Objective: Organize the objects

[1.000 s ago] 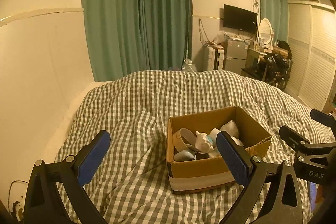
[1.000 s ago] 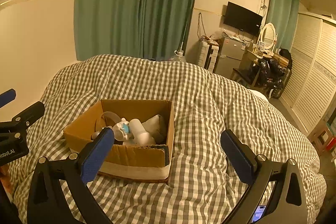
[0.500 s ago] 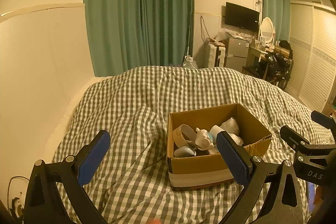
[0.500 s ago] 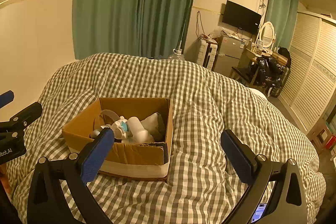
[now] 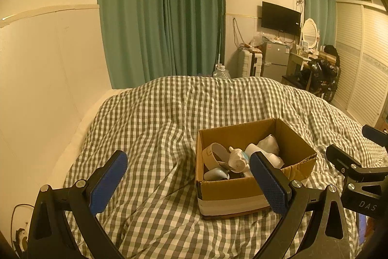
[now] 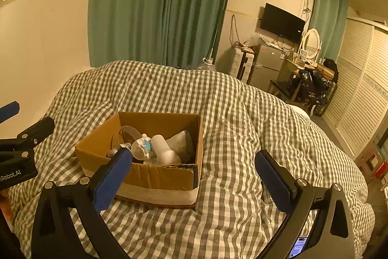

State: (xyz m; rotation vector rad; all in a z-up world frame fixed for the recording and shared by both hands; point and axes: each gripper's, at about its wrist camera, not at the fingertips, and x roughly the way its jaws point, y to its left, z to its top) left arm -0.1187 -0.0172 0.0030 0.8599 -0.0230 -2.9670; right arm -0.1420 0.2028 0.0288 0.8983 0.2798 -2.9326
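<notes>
An open cardboard box [image 5: 232, 193] sits on the checked bed cover; it also shows in the right wrist view [image 6: 157, 176]. Inside lie a tan tape roll [image 5: 213, 154], a white toy with a blue patch [image 6: 141, 147], a white cylinder [image 6: 165, 149] and a pale cloth bundle [image 6: 180, 141]. My left gripper [image 5: 188, 182] is open and empty, held above the bed just left of the box. My right gripper [image 6: 194, 179] is open and empty, above the box's near right corner. Each gripper shows at the edge of the other's view.
The checked duvet [image 5: 157, 118] covers the whole bed. A cream wall [image 5: 48, 64] runs along the left side. Green curtains [image 6: 157, 4] hang behind. A TV [image 6: 282, 22], small fridge [image 6: 265, 64], dressing table and louvred wardrobe doors [image 6: 363, 89] stand at the right.
Both views have shifted slightly, with the box sitting a little lower and more of the far room showing. Both grippers stay open and empty. The box contents have not moved.
</notes>
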